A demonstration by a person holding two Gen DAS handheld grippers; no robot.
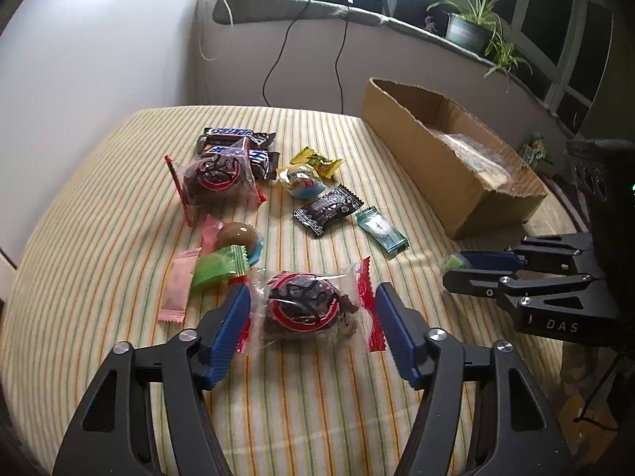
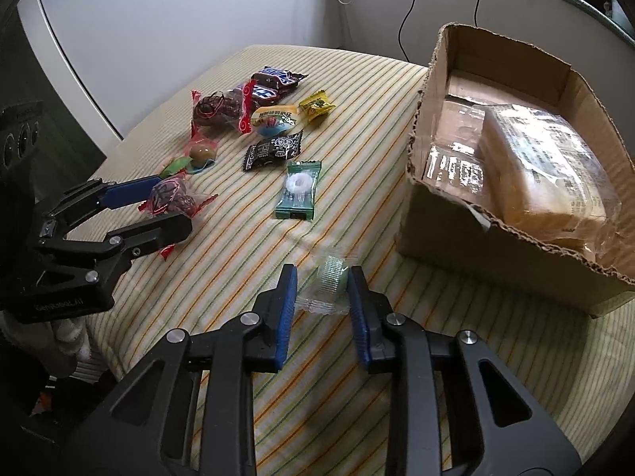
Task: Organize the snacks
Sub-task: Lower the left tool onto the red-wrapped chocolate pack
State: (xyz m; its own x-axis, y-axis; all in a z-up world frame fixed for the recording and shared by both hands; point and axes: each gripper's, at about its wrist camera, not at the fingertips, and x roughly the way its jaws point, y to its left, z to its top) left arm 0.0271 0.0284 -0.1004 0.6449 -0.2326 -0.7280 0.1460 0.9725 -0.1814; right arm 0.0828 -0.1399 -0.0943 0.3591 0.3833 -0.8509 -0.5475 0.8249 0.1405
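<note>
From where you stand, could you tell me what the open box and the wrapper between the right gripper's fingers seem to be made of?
The open box: brown corrugated cardboard, matte, judging by its ragged, fluted torn rim. The candy wrapper between the right gripper fingers: probably thin clear plastic film, glossy and crinkled, with the striped cloth showing through it.

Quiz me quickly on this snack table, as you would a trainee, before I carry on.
1. True or false: the cardboard box is empty.
2. What lies between the fingers of the left hand-held gripper?
A. a yellow candy
B. a red-ended clear packet holding a dark snack
C. a black sachet
3. How many Snickers bars lie on the striped cloth?

Key
1. False: a clear-wrapped yellowish block lies inside.
2. B
3. Two, side by side at the far end of the pile.
</note>
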